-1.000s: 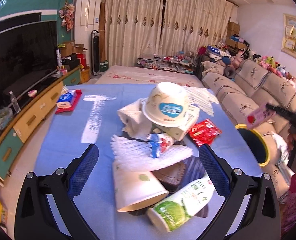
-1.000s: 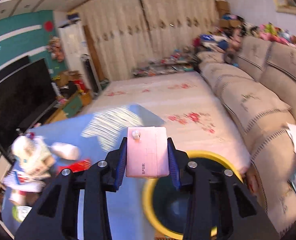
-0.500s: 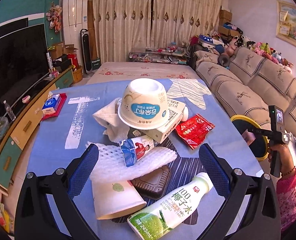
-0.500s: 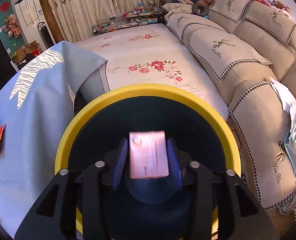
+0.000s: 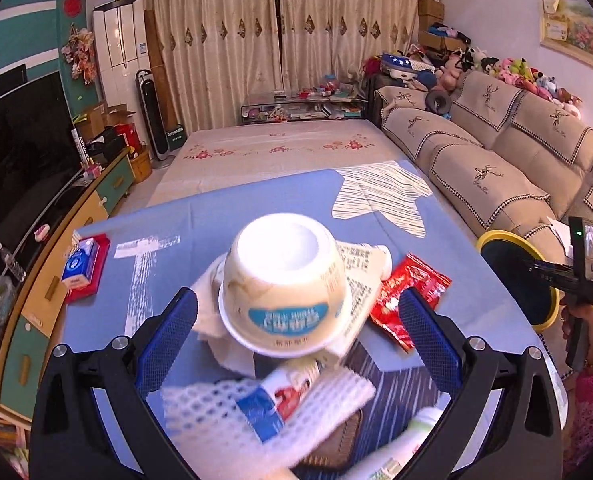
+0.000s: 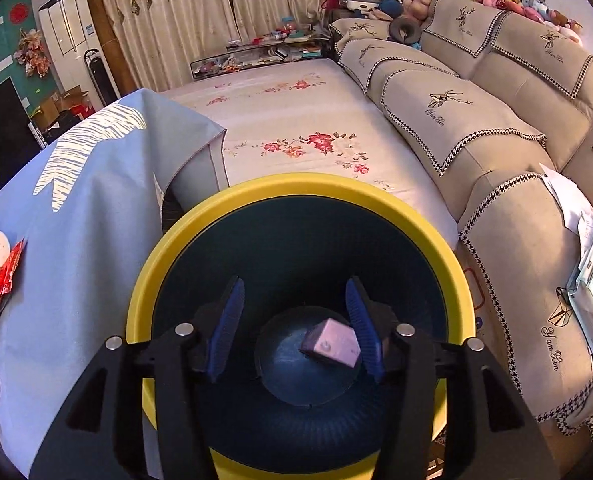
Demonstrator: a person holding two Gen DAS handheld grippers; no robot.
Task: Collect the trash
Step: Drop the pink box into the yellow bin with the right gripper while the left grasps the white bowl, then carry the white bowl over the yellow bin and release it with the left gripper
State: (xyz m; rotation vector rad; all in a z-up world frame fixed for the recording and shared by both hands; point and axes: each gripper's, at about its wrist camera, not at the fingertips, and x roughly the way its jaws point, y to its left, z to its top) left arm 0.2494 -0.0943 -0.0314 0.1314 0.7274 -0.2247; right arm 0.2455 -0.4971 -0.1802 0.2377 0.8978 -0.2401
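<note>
Our right hand-held gripper (image 6: pixel 294 328) hangs over the mouth of the yellow-rimmed bin (image 6: pixel 296 188) with its blue pads spread apart and nothing between them, and the small pink carton (image 6: pixel 330 342) lies tilted on the dark bottom of the bin, just beside the right pad in the view but well below it. We judge the drop finished, so the step in hand falls to our left hand-held gripper (image 5: pixel 296 328), whose pads are spread wide on either side of the upturned white bowl (image 5: pixel 284 280) that tops the heap of trash on the blue-covered worktop (image 5: pixel 168 220). To do this well, we should centre the bowl between the pads and close on its sides above the flared rim, because the wall tapers and a high pinch may slip off. The bowl rests on a crumpled paper towel (image 5: pixel 216 320) and a printed box (image 5: pixel 356 264), so it may rock or drag those along when lifted; a straight rise seems safest. White foam netting (image 5: pixel 216 408) and a blue-and-red wrapper (image 5: pixel 272 404) lie near the gripper base, and a red packet (image 5: pixel 408 292) lies just beside the right pad. The bin stands off the right edge of the worktop, beside the sofa (image 6: pixel 496 120), and the worktop between heap and bin looks open, so we should lift our right gripper out first.
</note>
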